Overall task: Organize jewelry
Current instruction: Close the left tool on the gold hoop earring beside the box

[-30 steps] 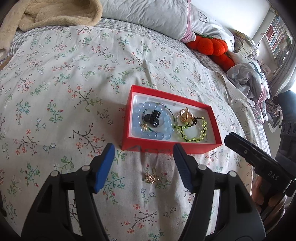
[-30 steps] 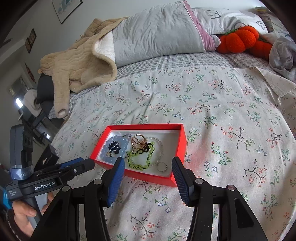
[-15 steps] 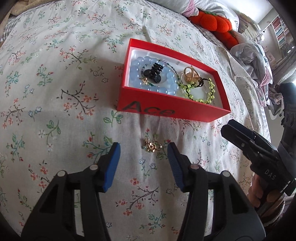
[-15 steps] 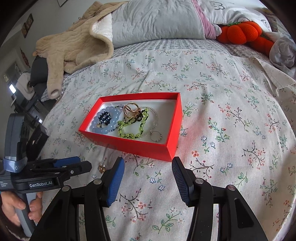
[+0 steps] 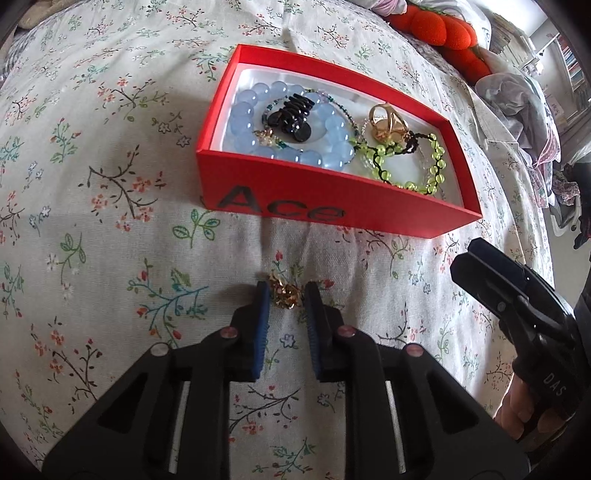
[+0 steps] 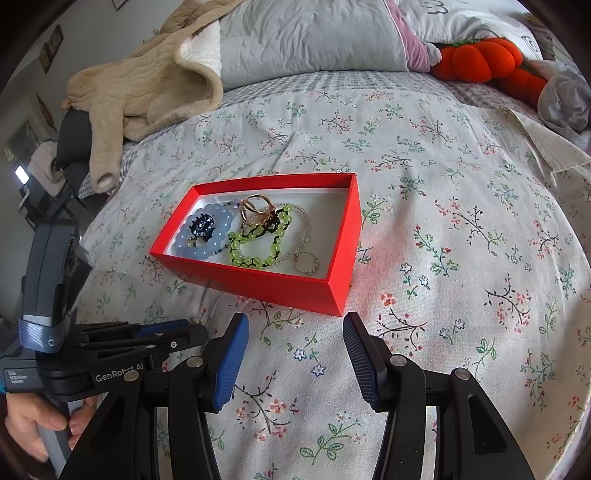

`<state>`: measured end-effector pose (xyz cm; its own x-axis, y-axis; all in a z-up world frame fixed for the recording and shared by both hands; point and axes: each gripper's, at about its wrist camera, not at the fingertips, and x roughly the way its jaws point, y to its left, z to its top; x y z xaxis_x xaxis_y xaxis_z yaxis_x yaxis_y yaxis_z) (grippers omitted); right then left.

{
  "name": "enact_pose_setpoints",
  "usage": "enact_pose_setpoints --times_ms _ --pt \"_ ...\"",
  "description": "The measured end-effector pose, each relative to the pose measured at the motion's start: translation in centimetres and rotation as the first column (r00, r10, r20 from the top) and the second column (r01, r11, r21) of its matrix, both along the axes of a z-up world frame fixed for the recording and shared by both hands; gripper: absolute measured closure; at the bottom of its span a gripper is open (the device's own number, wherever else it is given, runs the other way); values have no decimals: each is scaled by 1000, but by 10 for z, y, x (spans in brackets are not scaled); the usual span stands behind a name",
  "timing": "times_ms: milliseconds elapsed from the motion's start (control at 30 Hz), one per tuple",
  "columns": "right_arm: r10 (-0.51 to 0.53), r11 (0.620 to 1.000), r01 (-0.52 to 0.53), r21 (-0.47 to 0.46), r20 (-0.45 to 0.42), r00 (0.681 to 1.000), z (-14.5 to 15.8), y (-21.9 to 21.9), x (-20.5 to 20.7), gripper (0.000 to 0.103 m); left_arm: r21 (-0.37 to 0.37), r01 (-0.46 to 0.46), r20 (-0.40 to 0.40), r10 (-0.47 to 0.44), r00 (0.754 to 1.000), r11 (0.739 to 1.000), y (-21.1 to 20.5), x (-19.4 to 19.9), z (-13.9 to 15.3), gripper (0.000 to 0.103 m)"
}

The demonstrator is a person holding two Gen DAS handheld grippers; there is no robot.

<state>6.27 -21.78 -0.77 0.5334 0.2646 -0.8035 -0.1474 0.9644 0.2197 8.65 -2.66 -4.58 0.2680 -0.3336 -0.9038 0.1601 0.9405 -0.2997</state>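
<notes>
A red box (image 5: 332, 212) on the floral bedspread holds a blue bead bracelet (image 5: 255, 110), a black piece (image 5: 291, 114), a gold ring (image 5: 384, 123) and a green bead bracelet (image 5: 410, 162). My left gripper (image 5: 284, 297) is shut on a small gold piece of jewelry (image 5: 282, 295) lying on the bedspread just in front of the box. My right gripper (image 6: 295, 347) is open and empty, low over the bedspread in front of the box (image 6: 280, 280). The left gripper shows at the left of the right wrist view (image 6: 166, 334).
A beige blanket (image 6: 147, 85), grey pillows (image 6: 314, 33) and an orange plush (image 6: 480, 59) lie at the head of the bed. Crumpled clothes (image 5: 517, 99) lie at the right edge. My right gripper shows at the right of the left wrist view (image 5: 476, 266).
My left gripper has moved down to the gold piece in front of the box and closed on it. My right gripper has lowered slightly toward the box and stays open.
</notes>
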Motion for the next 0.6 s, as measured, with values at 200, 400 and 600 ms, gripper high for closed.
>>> enact_pose_setpoints --times_ms 200,400,600 --pt "5 1000 -5 0 0 1000 0 2 0 49 15 -7 -3 8 1000 1000 14 -2 2 90" --pt "22 1000 -22 -1 -2 1000 -1 11 -1 49 7 -34 -6 34 999 999 38 -2 3 93" --pt "46 999 -47 -8 -12 999 -4 24 0 49 2 -63 -5 63 998 998 63 -6 4 94"
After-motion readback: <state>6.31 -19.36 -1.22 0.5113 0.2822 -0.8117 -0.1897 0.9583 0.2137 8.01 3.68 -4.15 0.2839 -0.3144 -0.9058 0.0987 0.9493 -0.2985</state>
